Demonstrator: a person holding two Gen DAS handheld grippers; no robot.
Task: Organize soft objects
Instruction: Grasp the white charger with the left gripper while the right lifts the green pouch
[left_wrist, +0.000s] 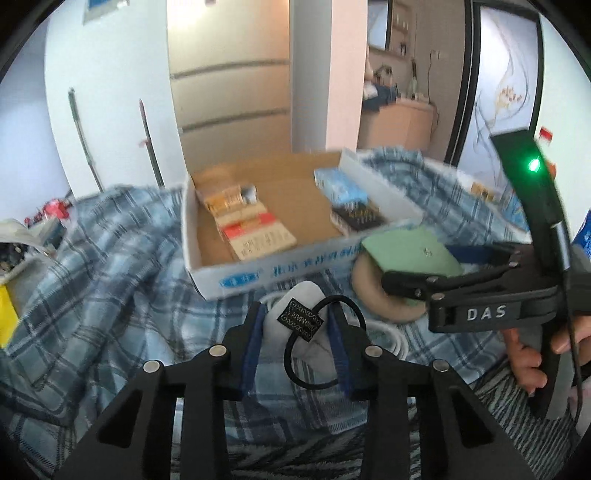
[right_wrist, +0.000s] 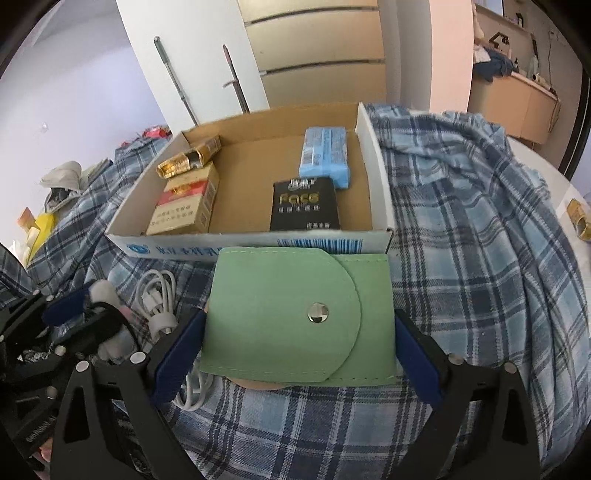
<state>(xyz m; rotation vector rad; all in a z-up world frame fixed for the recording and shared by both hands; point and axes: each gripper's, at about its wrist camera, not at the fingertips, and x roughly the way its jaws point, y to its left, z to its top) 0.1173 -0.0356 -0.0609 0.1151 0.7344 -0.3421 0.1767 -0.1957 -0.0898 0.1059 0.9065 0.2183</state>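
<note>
In the left wrist view, my left gripper (left_wrist: 297, 312) is shut on a white soft item (left_wrist: 306, 291) that has a black label and a black elastic loop; both blue pads press its sides. It sits just above the plaid blanket (left_wrist: 110, 295). My right gripper (right_wrist: 299, 317) is shut on a green felt pouch (right_wrist: 273, 314) with a metal snap, held flat between the pads close to the front wall of the cardboard box (right_wrist: 376, 173). The left wrist view shows that pouch (left_wrist: 406, 251) and the right gripper (left_wrist: 421, 264) to the right, in a person's hand.
The box holds cigarette packs (right_wrist: 184, 206), a black pack (right_wrist: 304, 206) and a blue tissue pack (right_wrist: 325, 155). A coiled white cable (right_wrist: 155, 295) lies on the blanket between the grippers. A beige round object (left_wrist: 373, 291) lies under the pouch. A gold pack (right_wrist: 580, 218) lies far right.
</note>
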